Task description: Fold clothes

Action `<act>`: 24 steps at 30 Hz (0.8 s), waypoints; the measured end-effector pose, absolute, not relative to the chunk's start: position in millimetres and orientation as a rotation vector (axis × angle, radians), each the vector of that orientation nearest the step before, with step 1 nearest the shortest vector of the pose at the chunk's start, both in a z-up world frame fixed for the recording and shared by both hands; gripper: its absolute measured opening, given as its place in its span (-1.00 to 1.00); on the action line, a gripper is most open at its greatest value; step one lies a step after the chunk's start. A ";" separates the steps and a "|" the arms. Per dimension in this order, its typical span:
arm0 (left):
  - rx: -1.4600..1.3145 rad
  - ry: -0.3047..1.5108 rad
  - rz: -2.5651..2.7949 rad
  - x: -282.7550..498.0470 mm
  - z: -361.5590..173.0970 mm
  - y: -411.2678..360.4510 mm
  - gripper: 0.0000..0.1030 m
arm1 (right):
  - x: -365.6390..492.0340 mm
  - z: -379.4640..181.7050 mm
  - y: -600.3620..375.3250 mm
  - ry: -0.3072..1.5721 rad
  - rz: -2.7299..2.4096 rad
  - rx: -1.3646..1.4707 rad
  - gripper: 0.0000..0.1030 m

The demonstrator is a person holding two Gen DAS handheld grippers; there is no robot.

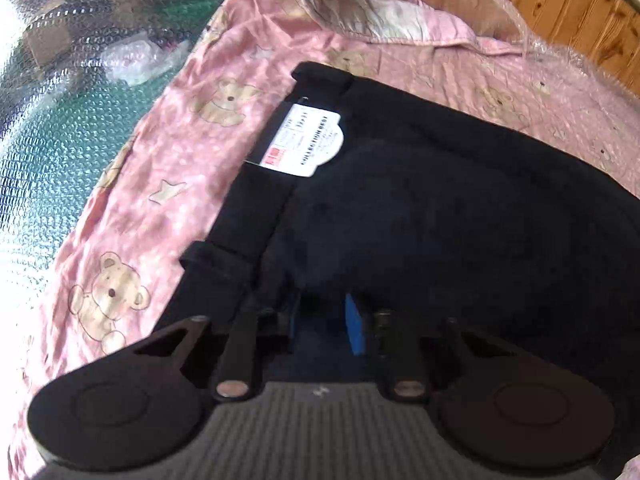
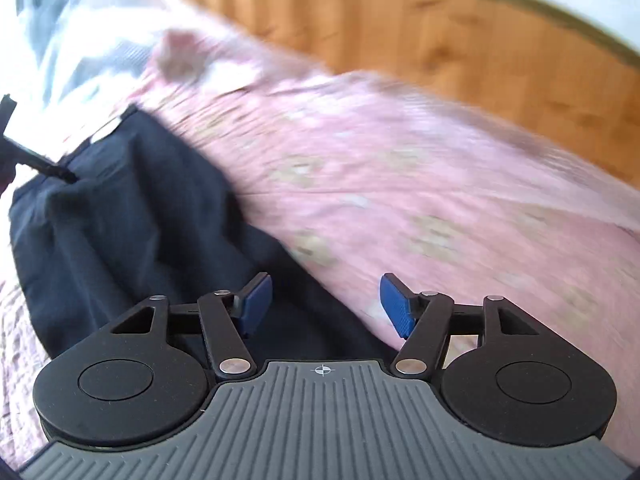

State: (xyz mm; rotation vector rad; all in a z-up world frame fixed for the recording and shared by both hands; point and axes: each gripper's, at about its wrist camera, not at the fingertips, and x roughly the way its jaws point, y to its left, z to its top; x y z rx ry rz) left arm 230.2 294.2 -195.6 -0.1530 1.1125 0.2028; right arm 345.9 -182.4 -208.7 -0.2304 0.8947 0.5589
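Note:
A pair of black trousers (image 1: 440, 208) lies flat on the pink bear-print sheet (image 1: 168, 208), waistband to the left with belt loops and a white paper tag (image 1: 306, 142). My left gripper (image 1: 325, 322) sits low at the waistband end, jaws narrow with dark cloth bunched between them; one blue pad (image 1: 354, 324) shows and the other is buried. In the right wrist view the trousers (image 2: 132, 232) fill the left side. My right gripper (image 2: 326, 306) hovers open over their right edge, blue pads (image 2: 256, 304) wide apart and holding nothing. The left gripper's fingers (image 2: 40, 164) pinch a raised peak of cloth.
A wooden headboard (image 1: 560, 4) runs along the far side, with bubble wrap (image 1: 532, 32) draped over it. A crumpled pink and white cloth (image 1: 368, 12) lies at the head of the bed. Left of the bed are a bubble-wrapped green surface (image 1: 60, 152) and cardboard.

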 end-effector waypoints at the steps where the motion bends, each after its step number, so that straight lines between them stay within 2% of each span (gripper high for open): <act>1: -0.164 1.110 0.214 226.7 -195.6 302.2 -0.93 | 354.7 -220.3 -168.0 0.939 0.613 -0.246 -0.05; 2: -0.175 1.108 0.224 223.3 -195.7 310.1 -0.92 | 362.2 -230.2 -155.9 0.976 0.658 -0.259 -0.13; 4: -0.165 1.101 0.205 221.6 -196.6 314.2 -0.92 | 362.1 -229.4 -159.9 0.963 0.628 -0.250 -0.56; 5: -0.137 1.094 0.210 222.3 -196.0 312.1 -0.92 | 362.0 -229.0 -161.9 0.957 0.613 -0.246 -0.66; 6: -0.107 1.086 0.220 223.2 -194.9 309.5 -0.92 | 362.0 -228.5 -163.9 0.951 0.598 -0.242 -0.94; 8: -0.056 1.056 0.313 225.9 -195.1 310.1 -0.93 | 361.9 -227.7 -167.9 0.938 0.567 -0.233 -0.99; 14: -0.087 1.009 0.319 237.8 -174.8 309.0 -0.87 | 361.6 -225.1 -179.9 0.899 0.477 -0.207 -0.98; 16: -0.096 0.942 0.241 242.8 -151.3 295.8 -0.70 | 361.5 -224.3 -183.9 0.886 0.447 -0.198 -0.80; 18: -0.086 0.903 0.154 255.9 -136.9 283.8 -0.60 | 349.3 -219.8 -195.0 0.879 0.440 -0.159 -0.73; 19: -0.076 0.900 0.103 268.8 -136.6 279.1 -0.39 | 339.3 -217.5 -202.3 0.881 0.443 -0.135 -0.63; 20: -0.050 0.902 0.063 284.8 -140.3 274.0 -0.30 | 333.7 -224.1 -203.9 0.898 0.436 -0.152 -0.56; 21: -0.014 0.911 0.030 300.3 -147.7 268.8 -0.33 | 328.1 -230.7 -205.6 0.915 0.430 -0.169 -0.49; 24: 0.124 0.974 -0.076 341.1 -184.2 251.2 -0.32 | 315.5 -249.3 -211.6 0.961 0.397 -0.192 -0.50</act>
